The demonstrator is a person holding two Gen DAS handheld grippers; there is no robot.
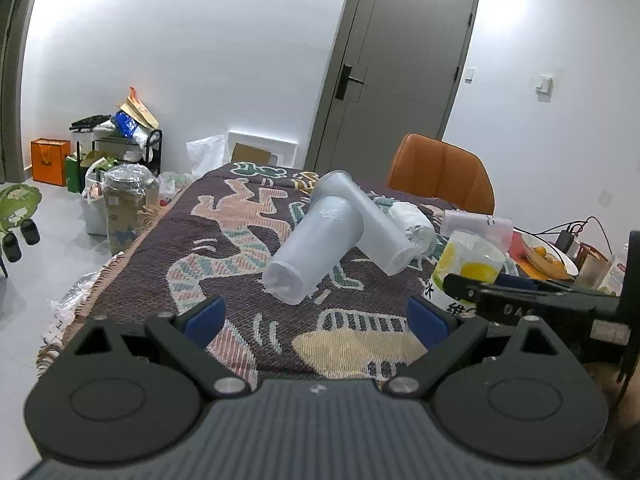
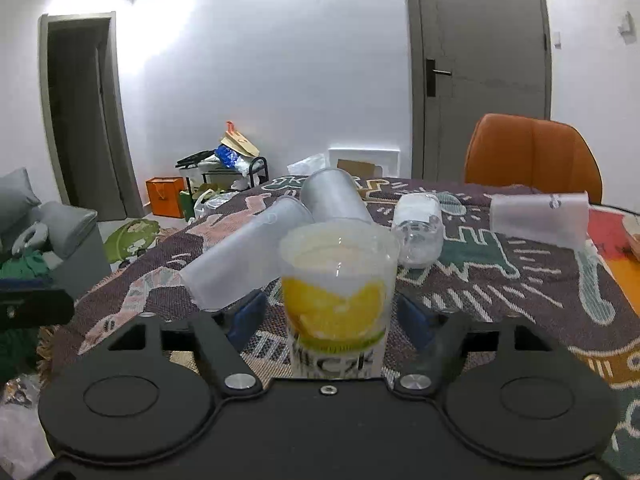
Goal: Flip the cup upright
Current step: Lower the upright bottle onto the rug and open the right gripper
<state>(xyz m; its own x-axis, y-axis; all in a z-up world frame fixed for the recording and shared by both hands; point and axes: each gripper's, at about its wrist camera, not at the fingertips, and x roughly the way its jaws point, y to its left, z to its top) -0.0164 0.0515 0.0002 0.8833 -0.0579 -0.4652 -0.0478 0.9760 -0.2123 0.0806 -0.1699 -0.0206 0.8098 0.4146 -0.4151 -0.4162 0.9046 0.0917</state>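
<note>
A clear cup printed with lemon slices (image 2: 338, 292) stands upright on the patterned cloth, between the open jaws of my right gripper (image 2: 332, 320), with gaps on both sides. The cup also shows in the left wrist view (image 1: 468, 264), with the right gripper (image 1: 500, 292) beside it. Two frosted cups (image 1: 312, 248) (image 1: 376, 228) lie on their sides, crossed over each other, in front of my open, empty left gripper (image 1: 316, 316). They also show in the right wrist view (image 2: 244, 252) (image 2: 336, 196).
A third frosted cup (image 2: 540, 218) lies on its side at the right, a clear plastic bottle (image 2: 418, 228) lies mid-table. An orange chair (image 2: 532, 156) stands behind the table. A bowl of fruit (image 1: 548, 256) and cables sit far right. Clutter covers the floor at left.
</note>
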